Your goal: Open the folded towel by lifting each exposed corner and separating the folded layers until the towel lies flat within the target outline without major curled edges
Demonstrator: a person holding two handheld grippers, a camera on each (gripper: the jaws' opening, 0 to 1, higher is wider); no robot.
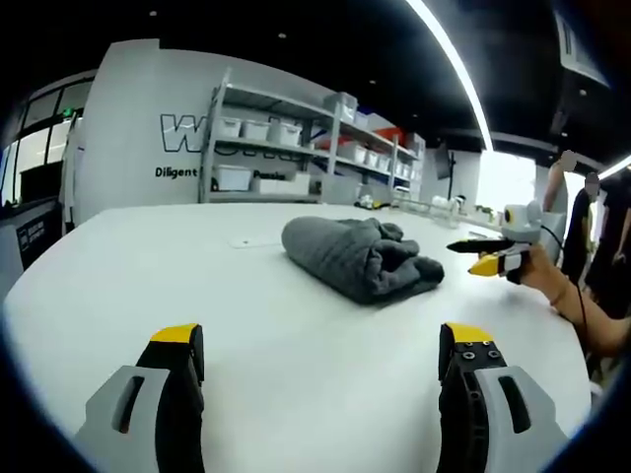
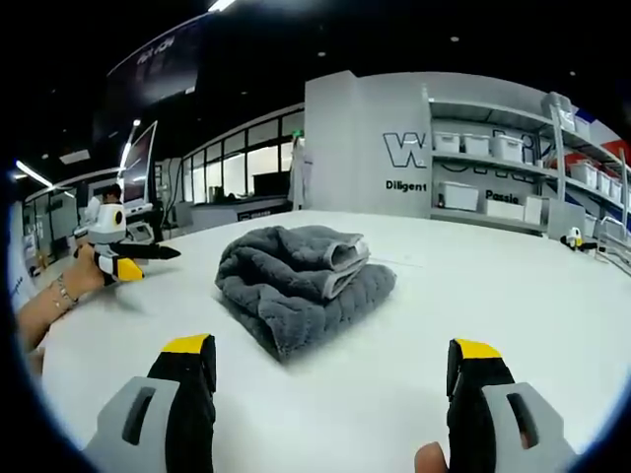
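A grey folded towel (image 1: pixel 360 256) lies bunched on the white table (image 1: pixel 148 266), its layered edges facing right. My left gripper (image 1: pixel 320 340) is open, low over the table, a short way in front of the towel with nothing between its jaws. In the right gripper view the same towel (image 2: pixel 301 281) sits just ahead, folded layers showing at its top right. My right gripper (image 2: pixel 330 350) is open and holds nothing. Each gripper appears in the other's view: the right gripper (image 1: pixel 471 254) beside the towel's right end, the left gripper (image 2: pixel 148 261) off to its left, both apart from the cloth.
Metal shelves (image 1: pixel 286 138) with white bins stand behind the table, against a white wall with lettering. People (image 1: pixel 592 217) stand at the far right. A hand and forearm (image 2: pixel 49 296) hold the left gripper. Bare table (image 2: pixel 513 296) surrounds the towel.
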